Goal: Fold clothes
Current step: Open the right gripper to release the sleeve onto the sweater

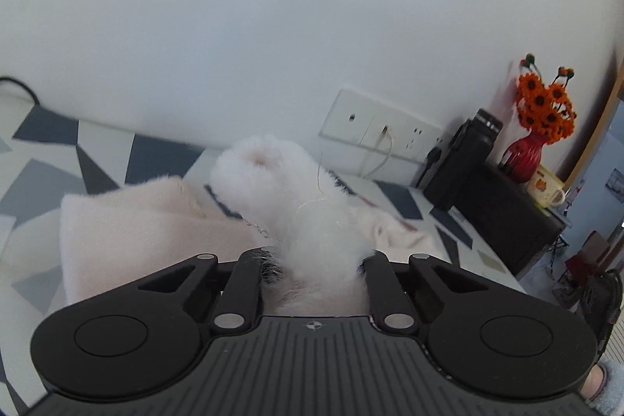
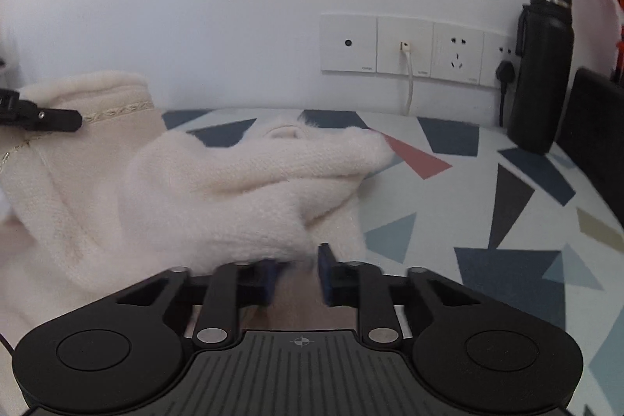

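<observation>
A white wall with a row of sockets (image 2: 413, 43) backs a table (image 2: 507, 221) covered in a cloth of grey, blue and pink triangles. The left gripper (image 1: 312, 260) is clamped on a fluffy white tuft of the cream sweater (image 1: 156, 221), which bulges up between its jaws and hides the pads. The right gripper (image 2: 298, 275) has its blue pads drawn close on a thin edge of the same sweater (image 2: 218, 190), the cloth bunching just ahead of them. The sweater lies rumpled in the middle of the table, one part lifted at the left, so folding looks barely begun: no neat crease shows, and smoothing and every fold remain. A black bottle (image 2: 542, 65) stands by the wall
</observation>
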The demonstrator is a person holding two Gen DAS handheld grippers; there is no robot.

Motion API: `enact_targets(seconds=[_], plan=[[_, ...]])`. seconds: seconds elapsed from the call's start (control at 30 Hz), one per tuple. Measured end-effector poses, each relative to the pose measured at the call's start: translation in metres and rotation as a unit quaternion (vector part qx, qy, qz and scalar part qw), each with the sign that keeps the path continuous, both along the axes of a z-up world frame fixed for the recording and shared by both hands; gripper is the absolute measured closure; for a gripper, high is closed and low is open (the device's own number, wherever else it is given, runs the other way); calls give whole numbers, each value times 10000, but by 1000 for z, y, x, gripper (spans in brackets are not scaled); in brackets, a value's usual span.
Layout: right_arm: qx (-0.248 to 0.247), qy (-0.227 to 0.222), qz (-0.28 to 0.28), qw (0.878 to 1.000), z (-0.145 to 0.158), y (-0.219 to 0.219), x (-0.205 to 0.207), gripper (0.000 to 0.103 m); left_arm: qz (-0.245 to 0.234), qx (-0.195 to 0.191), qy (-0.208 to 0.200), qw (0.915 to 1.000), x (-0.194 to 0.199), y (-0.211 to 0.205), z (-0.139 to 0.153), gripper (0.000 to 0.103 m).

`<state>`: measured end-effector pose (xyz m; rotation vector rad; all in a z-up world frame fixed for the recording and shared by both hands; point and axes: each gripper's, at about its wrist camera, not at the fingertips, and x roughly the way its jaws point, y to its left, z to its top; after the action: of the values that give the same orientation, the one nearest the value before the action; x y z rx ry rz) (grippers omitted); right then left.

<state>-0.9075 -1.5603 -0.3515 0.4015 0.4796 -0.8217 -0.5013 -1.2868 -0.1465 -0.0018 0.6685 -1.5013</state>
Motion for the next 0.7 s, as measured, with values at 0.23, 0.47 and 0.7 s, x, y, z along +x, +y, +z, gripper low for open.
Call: enact_targets(seconds=[0.23,0.47,0.7], plan=[[-727,-1280,-842,9855,47,21,-60,95,384,-1045,-384,9930,14,31,37,91],[-417,-55,-74,9991,13,38,-28,94,629,437,-562,9955,27,21,-45,91],[171,24,268,9995,6,31,-17,67,384,1093,-594,9915,32,14,-68,35]])
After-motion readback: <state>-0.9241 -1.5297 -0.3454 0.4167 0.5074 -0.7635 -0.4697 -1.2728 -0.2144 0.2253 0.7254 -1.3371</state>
